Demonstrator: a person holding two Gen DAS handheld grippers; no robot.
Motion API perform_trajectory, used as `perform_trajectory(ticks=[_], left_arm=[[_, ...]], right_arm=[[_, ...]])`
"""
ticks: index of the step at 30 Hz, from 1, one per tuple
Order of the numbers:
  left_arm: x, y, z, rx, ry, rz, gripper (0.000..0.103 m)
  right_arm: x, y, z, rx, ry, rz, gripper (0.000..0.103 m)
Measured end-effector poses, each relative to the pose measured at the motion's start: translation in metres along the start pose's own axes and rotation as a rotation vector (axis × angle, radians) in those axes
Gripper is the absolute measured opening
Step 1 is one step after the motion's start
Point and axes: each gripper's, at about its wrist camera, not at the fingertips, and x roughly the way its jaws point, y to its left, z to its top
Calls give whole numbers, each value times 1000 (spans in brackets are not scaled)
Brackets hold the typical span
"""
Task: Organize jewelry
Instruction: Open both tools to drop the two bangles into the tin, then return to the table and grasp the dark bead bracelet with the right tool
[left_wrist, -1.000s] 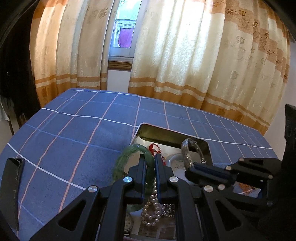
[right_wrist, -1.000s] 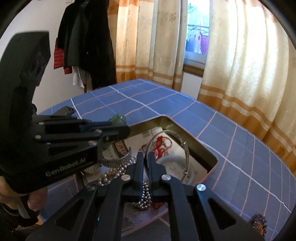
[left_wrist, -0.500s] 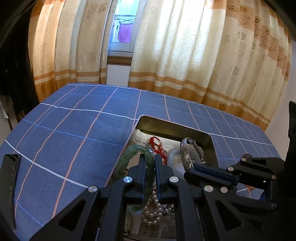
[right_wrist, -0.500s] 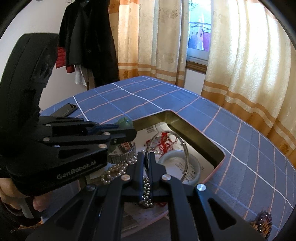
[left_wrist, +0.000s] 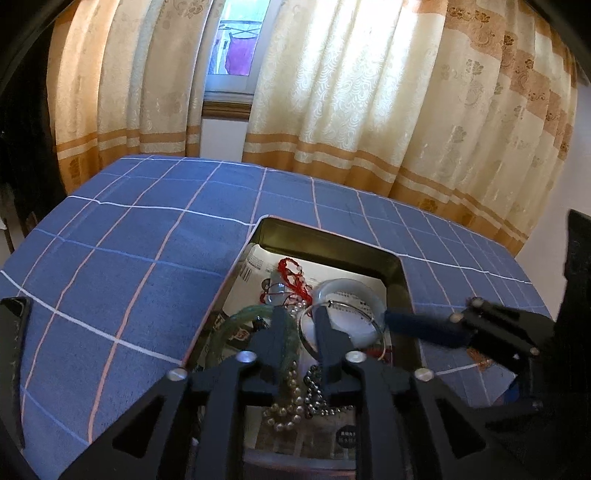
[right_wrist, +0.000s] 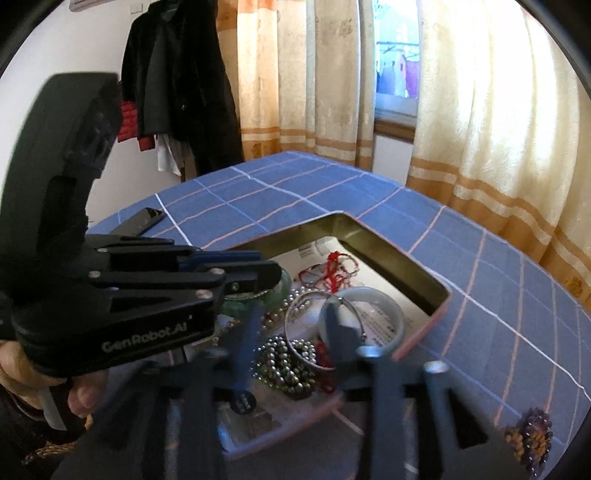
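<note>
Left wrist view: the green bangle (left_wrist: 255, 325) and silver bangle (left_wrist: 343, 332) now lie in the tin (left_wrist: 332, 243), freed, I judge (both were pinched a second ago). My left gripper (left_wrist: 297, 325) and right gripper (right_wrist: 291, 321) are opening, nothing clamped. Glassy jade, wiry metal, pearls (left_wrist: 286, 410), a steel bead chain (right_wrist: 284, 358); checked cloth (left_wrist: 129, 266) beneath.
</note>
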Motion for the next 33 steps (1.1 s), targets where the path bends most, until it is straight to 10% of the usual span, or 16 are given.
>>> perform_trajectory(ticks=[4,19,33], left_arm=[[-19,-10,-3,17,-78,42,81],[-6,-96,-4,142,-81,-2,82],[45,-154,-18,216,32,-35,82]], right_arm=[[-20,2,-9,-29,-29,-38,66],[-100,-123,-86,190,0,-363,67],[-93,-151,-110,165,119,-314,41]])
